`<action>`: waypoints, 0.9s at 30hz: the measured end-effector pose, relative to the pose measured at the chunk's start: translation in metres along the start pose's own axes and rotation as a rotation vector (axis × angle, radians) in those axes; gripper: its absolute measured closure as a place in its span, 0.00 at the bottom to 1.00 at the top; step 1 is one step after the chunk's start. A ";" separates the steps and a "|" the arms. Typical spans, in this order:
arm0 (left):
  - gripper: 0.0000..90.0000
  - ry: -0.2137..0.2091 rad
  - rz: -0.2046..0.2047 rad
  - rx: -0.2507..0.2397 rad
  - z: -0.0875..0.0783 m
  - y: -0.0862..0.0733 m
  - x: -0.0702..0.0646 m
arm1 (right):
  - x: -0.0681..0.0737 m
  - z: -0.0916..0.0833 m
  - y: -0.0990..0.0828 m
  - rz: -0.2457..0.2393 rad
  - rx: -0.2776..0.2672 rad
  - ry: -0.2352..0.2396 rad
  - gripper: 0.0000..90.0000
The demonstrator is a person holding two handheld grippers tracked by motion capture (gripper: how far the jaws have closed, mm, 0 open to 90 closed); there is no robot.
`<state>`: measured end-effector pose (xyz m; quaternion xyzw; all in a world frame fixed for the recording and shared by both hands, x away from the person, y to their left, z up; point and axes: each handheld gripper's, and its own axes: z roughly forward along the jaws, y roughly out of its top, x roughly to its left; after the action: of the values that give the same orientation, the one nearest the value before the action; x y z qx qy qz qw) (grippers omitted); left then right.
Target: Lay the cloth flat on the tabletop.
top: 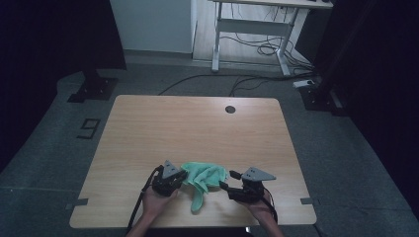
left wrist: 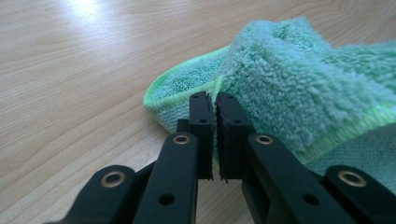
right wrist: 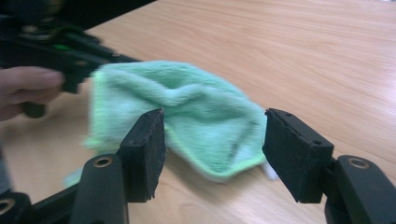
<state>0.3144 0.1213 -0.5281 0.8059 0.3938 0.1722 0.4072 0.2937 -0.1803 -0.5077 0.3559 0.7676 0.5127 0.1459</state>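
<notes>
Left tongs [left wrist: 215, 105] pinch the green cloth's [top: 203, 177] left hem near the counter's [top: 197, 128] front edge; right tongs [right wrist: 212, 154] gape empty just right of it.

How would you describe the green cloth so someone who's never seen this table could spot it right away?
Start at the wooden table and look to its near edge, between the two hand-held grippers. The cloth lies crumpled there, one strip trailing toward the edge, with the left hand-held gripper shut on its hem. It is the one soft, mint-green fluffy thing among black tools and pale wood.
</notes>
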 end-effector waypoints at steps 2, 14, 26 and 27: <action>0.96 -0.003 -0.001 -0.003 0.000 0.000 0.000 | -0.007 0.001 -0.001 0.017 0.006 -0.036 0.43; 0.97 -0.011 0.001 -0.009 -0.003 -0.001 0.000 | -0.018 0.046 -0.013 0.026 0.158 -0.080 0.44; 0.98 -0.011 0.000 -0.018 -0.005 -0.002 0.001 | -0.013 0.059 -0.017 -0.006 0.236 -0.117 0.71; 0.98 -0.011 0.000 -0.020 -0.005 -0.003 0.001 | -0.013 0.059 -0.017 -0.008 0.237 -0.110 0.76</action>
<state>0.3107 0.1254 -0.5272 0.8028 0.3899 0.1716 0.4172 0.3306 -0.1527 -0.5502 0.3952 0.8150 0.3977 0.1466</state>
